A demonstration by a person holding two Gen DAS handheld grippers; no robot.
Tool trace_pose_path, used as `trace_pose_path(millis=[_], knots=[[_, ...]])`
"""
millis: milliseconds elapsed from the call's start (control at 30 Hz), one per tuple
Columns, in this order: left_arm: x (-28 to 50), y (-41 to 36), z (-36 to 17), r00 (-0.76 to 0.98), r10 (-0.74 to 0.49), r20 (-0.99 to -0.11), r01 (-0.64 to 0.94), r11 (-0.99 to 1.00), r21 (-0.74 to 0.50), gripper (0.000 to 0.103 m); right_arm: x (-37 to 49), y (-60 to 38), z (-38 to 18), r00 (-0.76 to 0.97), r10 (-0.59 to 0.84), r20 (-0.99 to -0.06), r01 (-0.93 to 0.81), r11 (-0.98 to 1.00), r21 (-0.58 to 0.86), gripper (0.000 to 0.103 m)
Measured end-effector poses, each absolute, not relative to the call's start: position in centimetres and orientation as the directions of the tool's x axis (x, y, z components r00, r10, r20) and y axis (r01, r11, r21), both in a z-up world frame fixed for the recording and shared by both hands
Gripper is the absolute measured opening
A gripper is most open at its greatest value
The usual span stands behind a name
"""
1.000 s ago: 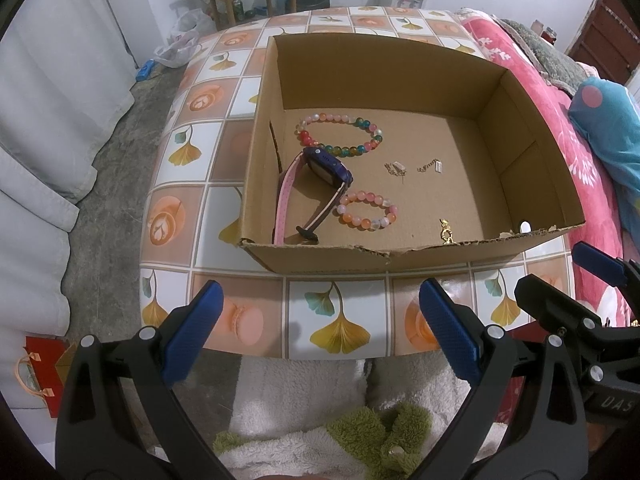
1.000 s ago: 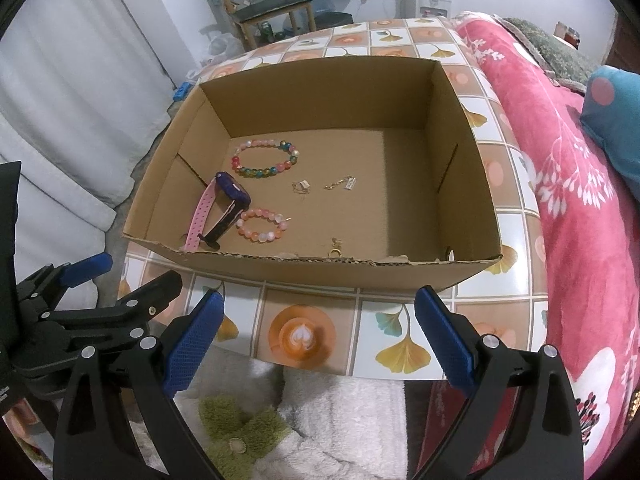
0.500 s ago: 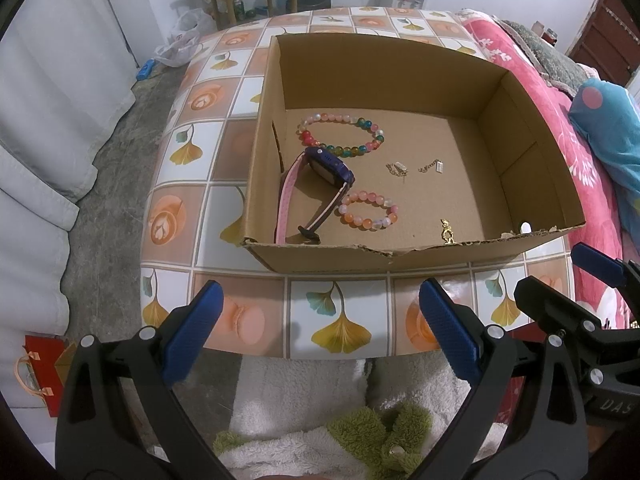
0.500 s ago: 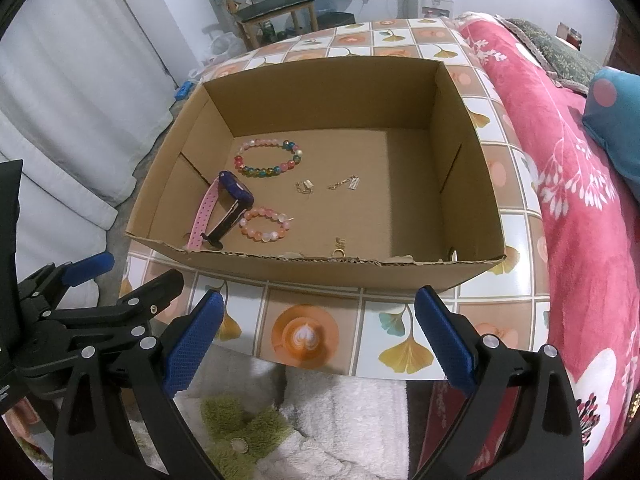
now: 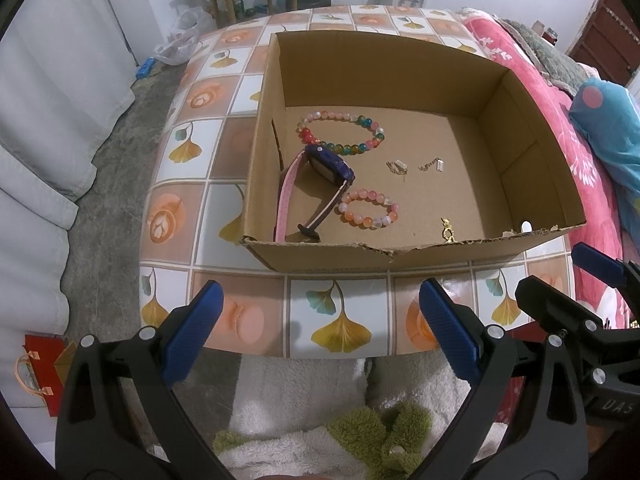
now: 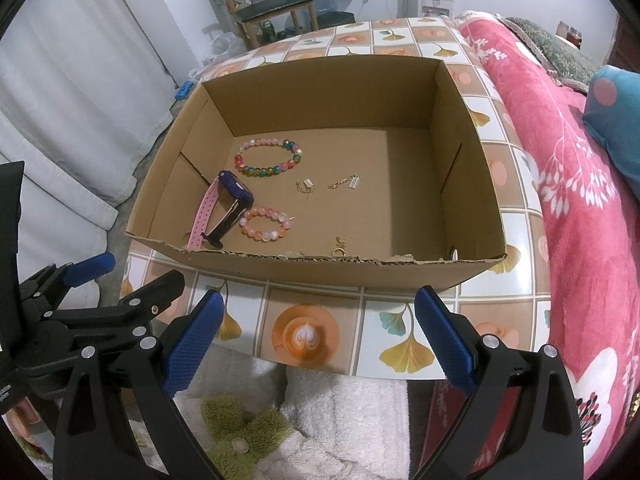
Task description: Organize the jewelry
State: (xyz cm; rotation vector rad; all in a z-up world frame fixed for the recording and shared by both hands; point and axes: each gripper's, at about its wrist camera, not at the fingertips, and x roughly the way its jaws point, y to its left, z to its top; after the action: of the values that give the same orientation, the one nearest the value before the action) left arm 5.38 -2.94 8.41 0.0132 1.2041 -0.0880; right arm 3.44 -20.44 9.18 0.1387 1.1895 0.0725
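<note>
An open cardboard box (image 5: 520,120) (image 6: 472,184) sits on a tiled table. Inside lie a multicolour bead bracelet (image 5: 340,132) (image 6: 267,157), a small pink bead bracelet (image 5: 369,213) (image 6: 265,222), a pink-strapped watch with a dark blue face (image 5: 320,176) (image 6: 224,204), two small gold earrings (image 5: 397,167) (image 5: 432,166) (image 6: 305,186) (image 6: 345,182) and a gold clasp piece (image 5: 447,231) (image 6: 339,246) by the near wall. My left gripper (image 5: 320,332) and right gripper (image 6: 320,332) are both open and empty, side by side before the table's near edge.
The table (image 5: 336,320) (image 6: 304,332) has an orange and white ginkgo-pattern cover. A pink floral bed (image 6: 580,200) lies to the right with a blue pillow (image 5: 608,128). A chair (image 6: 276,4) stands behind the table. White fluffy fabric (image 5: 304,400) lies below the grippers.
Both views have shifted very slightly; the box and jewelry have not moved. Both grippers stay open.
</note>
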Motion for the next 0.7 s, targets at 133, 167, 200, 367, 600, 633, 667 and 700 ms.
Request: trace_pose_path(millis=[133,167,200,367,600,633,667,700], knots=[[5.46,-2.89,8.45,0.356,-0.060,-0.932,0.073,0.997,-0.037,0.095,3.43,-20.50,9.12,0.370,0.131,-0.920,0.015,0.989,0.147,0.094],[5.49,-2.91,8.45,0.357,-0.060,-0.932,0.073,0.997,-0.036,0.095,3.43,-20.40,9.11,0.370,0.132,-0.920,0.015,0.989,0.148,0.094],[5.47,-2.84,8.46,0.359,-0.060,-0.931,0.072,0.997,-0.036,0.095,3.44,-20.49,9.08,0.370,0.132,-0.919,0.014,0.989,0.148,0.094],[5.48,-3.03,8.42,0.353,-0.065,-0.933,0.075,0.996,-0.041,0.095,3.42,-20.38,9.10,0.371,0.132,-0.919,0.012,0.989,0.147,0.094],[5.45,-3.21,8.49,0.354,-0.067,-0.933,0.073,0.996,-0.044,0.095,3.38,-20.67,9.13,0.369,0.133,-0.920,0.014,0.989,0.148,0.094],[5.45,-3.21,8.49,0.354,-0.067,-0.933,0.073,0.996,-0.044,0.095,3.37,-20.71,9.16,0.370,0.133,-0.920,0.015,0.989,0.148,0.094],[5.45,-3.20,8.49,0.354,-0.067,-0.933,0.073,0.996,-0.044,0.095,3.36,-20.77,9.19,0.370,0.131,-0.920,0.017,0.989,0.147,0.094],[5.45,-3.20,8.49,0.354,-0.067,-0.933,0.074,0.996,-0.044,0.095,3.31,-20.93,9.21,0.370,0.132,-0.920,0.016,0.989,0.148,0.094]])
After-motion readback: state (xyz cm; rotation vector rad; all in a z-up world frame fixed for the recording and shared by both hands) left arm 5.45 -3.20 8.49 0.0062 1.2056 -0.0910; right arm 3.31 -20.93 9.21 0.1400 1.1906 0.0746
